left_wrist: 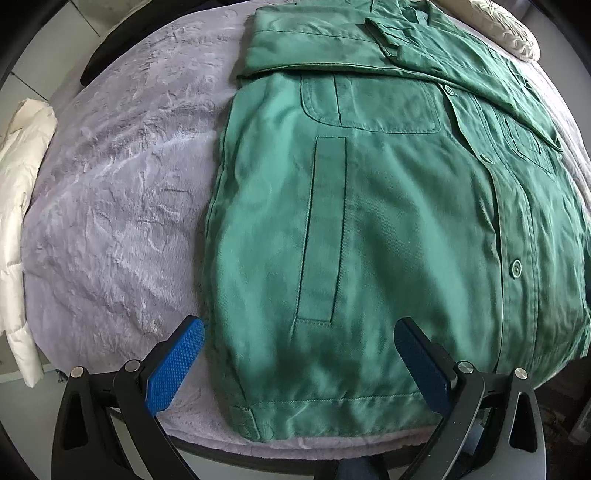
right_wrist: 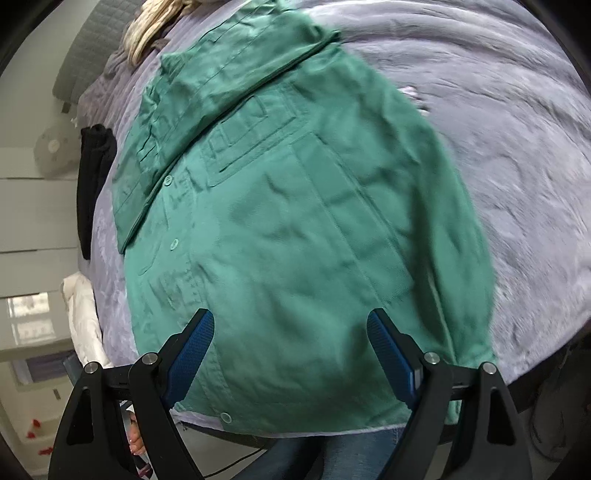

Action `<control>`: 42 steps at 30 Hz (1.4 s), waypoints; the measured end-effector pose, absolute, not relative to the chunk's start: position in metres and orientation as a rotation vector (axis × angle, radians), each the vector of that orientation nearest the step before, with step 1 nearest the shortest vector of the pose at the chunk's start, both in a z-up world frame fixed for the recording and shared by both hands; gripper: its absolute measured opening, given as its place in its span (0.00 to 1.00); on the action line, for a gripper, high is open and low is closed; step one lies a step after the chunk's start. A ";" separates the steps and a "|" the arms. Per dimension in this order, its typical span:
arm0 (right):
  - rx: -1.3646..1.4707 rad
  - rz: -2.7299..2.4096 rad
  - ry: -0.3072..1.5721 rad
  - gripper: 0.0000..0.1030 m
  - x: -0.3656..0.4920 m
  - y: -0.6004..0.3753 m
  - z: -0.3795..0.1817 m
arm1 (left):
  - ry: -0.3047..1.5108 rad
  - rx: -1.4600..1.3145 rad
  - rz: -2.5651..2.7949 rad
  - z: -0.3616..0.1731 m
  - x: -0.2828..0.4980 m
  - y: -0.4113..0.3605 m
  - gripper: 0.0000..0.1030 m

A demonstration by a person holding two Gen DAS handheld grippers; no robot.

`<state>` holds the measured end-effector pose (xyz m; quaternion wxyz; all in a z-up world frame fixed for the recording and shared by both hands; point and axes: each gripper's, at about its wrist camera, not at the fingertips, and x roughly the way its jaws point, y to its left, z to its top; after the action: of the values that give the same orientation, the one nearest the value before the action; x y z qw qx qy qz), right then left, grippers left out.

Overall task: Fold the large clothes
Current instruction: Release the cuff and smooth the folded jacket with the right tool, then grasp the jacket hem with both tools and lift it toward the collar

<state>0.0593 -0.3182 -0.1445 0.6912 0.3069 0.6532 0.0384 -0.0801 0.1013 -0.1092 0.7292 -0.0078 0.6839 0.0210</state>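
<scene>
Blue textured pads on black plastic arms sit nearest in both views; left gripper (left_wrist: 299, 328) jaws wide apart, nothing between them, hovering over the hem end of the green cotton work jacket (left_wrist: 369, 229). Right gripper (right_wrist: 290, 319) likewise spread wide and empty above the same jacket (right_wrist: 295, 221), pads clear of the cloth

Jacket lies flat, front up, on the fuzzy lavender plush blanket (left_wrist: 122, 192) covering the bed, hem toward the cameras, collar end far. Sleeves are already folded across the chest. Matching green buttons run along the placket, with a stitched patch pocket and a long vertical welt seam; weave is smooth with light creases

Only the left view shows a white puffy quilted garment (left_wrist: 18, 221) at the blanket's left edge, and a pale patterned cushion (left_wrist: 509, 33) at far top right

Only the right view, which is motion-blurred, shows blue denim legs (right_wrist: 332, 454) of the person below the bed edge, a black garment (right_wrist: 94, 177) hanging over the far side of the bed, a grey padded headboard (right_wrist: 88, 48), a cream crumpled cloth (right_wrist: 151, 26) at the far top, and white drawers (right_wrist: 29, 206) at left
</scene>
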 end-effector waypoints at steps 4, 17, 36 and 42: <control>0.664 0.033 1.433 0.85 0.047 -0.334 -0.141 | 1.502 -0.085 0.020 -0.114 -0.102 0.132 1.00; 0.805 -0.055 1.409 0.85 0.000 -0.402 -0.177 | 1.582 -0.315 -0.106 -0.160 -0.135 0.189 1.00; 0.954 0.101 1.458 0.68 -0.003 -0.387 -0.194 | 1.571 -0.285 -0.162 -0.157 -0.143 0.174 0.42; 0.925 0.257 1.457 0.08 0.006 -0.377 -0.178 | 1.524 -0.597 -0.249 -0.126 -0.137 0.215 0.17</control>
<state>0.0058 -0.3769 -0.1779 0.6429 0.4061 0.6396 0.1126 -0.1366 0.2151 -0.1265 0.6765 -0.2655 0.6779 -0.1107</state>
